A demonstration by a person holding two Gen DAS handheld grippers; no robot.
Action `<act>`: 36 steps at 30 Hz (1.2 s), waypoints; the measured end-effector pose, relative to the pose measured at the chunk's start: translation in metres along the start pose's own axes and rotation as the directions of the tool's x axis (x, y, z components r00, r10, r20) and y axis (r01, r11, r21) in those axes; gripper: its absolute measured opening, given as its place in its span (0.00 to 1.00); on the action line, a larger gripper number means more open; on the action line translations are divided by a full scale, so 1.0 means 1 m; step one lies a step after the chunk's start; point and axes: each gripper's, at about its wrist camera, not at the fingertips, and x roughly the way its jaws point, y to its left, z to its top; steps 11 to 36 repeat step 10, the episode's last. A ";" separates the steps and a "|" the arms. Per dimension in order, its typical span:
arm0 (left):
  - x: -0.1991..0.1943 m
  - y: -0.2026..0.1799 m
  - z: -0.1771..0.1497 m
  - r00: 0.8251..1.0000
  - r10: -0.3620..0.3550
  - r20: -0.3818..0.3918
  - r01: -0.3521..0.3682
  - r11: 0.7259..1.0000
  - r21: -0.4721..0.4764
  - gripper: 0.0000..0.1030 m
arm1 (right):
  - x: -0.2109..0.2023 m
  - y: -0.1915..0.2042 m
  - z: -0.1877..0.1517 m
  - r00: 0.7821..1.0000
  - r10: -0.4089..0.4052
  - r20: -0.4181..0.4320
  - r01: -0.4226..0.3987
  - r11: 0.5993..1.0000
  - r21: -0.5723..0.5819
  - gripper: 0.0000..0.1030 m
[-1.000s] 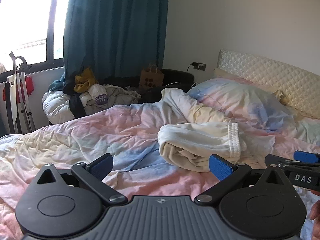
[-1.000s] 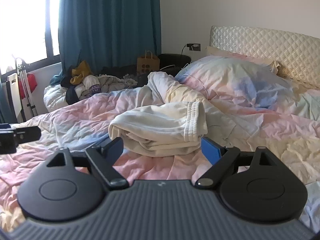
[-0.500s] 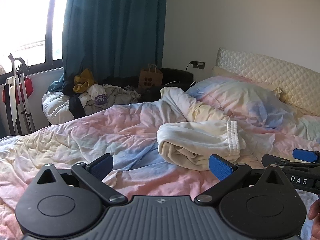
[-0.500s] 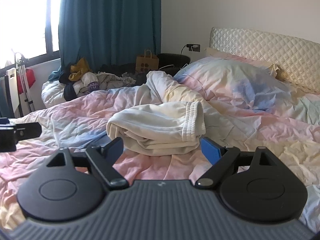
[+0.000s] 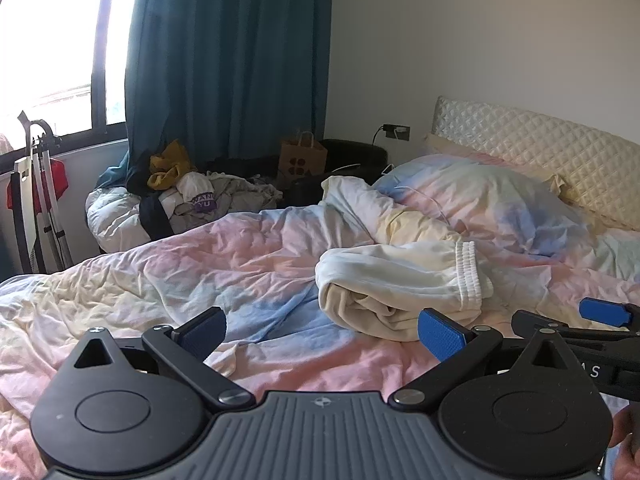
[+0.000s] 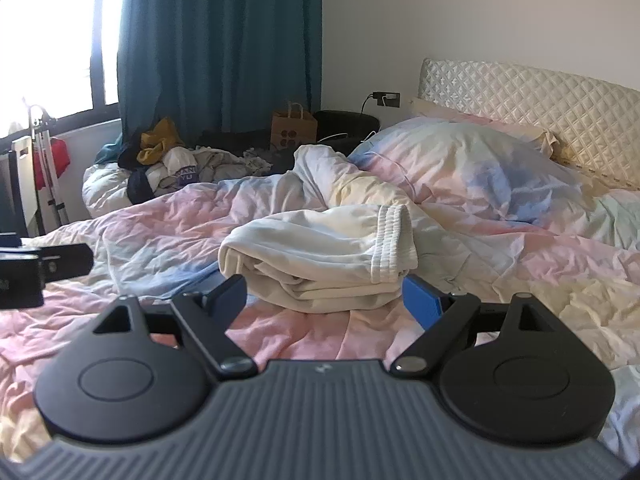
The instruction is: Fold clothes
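Note:
A cream garment point(image 5: 400, 280) lies folded in a thick bundle on the pastel duvet point(image 5: 200, 268), its ribbed waistband at the right end. It also shows in the right wrist view point(image 6: 320, 256). My left gripper point(image 5: 322, 330) is open and empty, hovering over the duvet just short of the bundle's left front. My right gripper point(image 6: 324, 298) is open and empty, close in front of the bundle, jaws either side of its near edge. The right gripper's fingers point(image 5: 604, 312) show at the right of the left wrist view.
A pastel pillow point(image 5: 492, 204) and quilted headboard point(image 5: 540, 152) lie to the right. A heap of clothes point(image 5: 180, 196) sits on a white cushion beyond the bed's far side, by a teal curtain point(image 5: 228, 72). A paper bag point(image 5: 302, 158) stands behind.
Both grippers have drifted slightly back and up from the folded garment. Both stay open and empty; the garment has not moved.

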 end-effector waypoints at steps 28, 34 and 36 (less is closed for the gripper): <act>-0.002 -0.008 -0.002 1.000 -0.007 0.008 0.007 1.000 0.012 1.00 | 0.004 -0.007 -0.002 1.000 0.004 -0.003 -0.004 1.000 0.025 0.84; -0.002 -0.008 -0.002 1.000 -0.007 0.008 0.007 1.000 0.012 1.00 | 0.004 -0.007 -0.002 1.000 0.004 -0.003 -0.004 1.000 0.025 0.84; -0.002 -0.008 -0.002 1.000 -0.007 0.008 0.007 1.000 0.012 1.00 | 0.004 -0.007 -0.002 1.000 0.004 -0.003 -0.004 1.000 0.025 0.84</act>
